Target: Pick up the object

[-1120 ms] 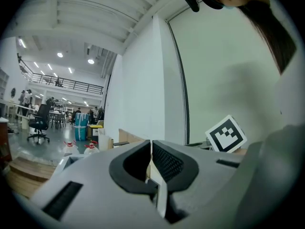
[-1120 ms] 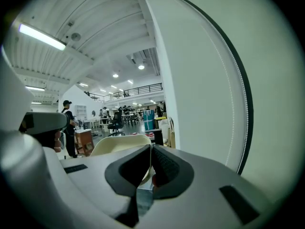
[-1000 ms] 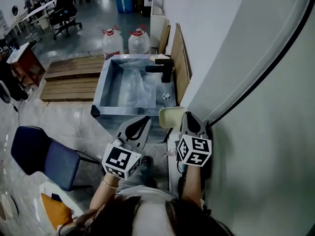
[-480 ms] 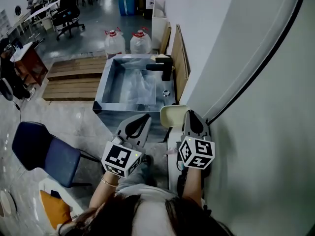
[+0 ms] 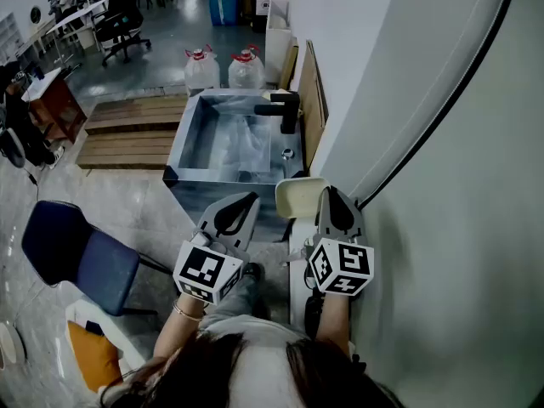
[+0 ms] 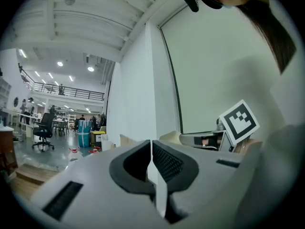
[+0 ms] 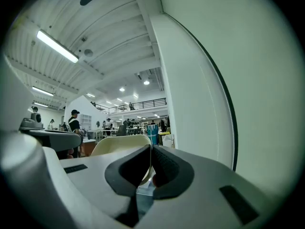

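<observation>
Currently, the cream object (image 5: 296,199) lies just ahead-left of the right tool (image 5: 331,195), its long axis crosswise. Right tool and left tool (image 5: 251,201): jaws pressed together, empty.

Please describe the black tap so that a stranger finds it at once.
Look at the big square steel basin beside the white wall. On its rim nearest the wall stands the black tap, spout reaching over the basin; it is the only dark fitting on that shiny metal.

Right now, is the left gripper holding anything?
No, the left gripper has its jaws pressed together with nothing between them.
</observation>
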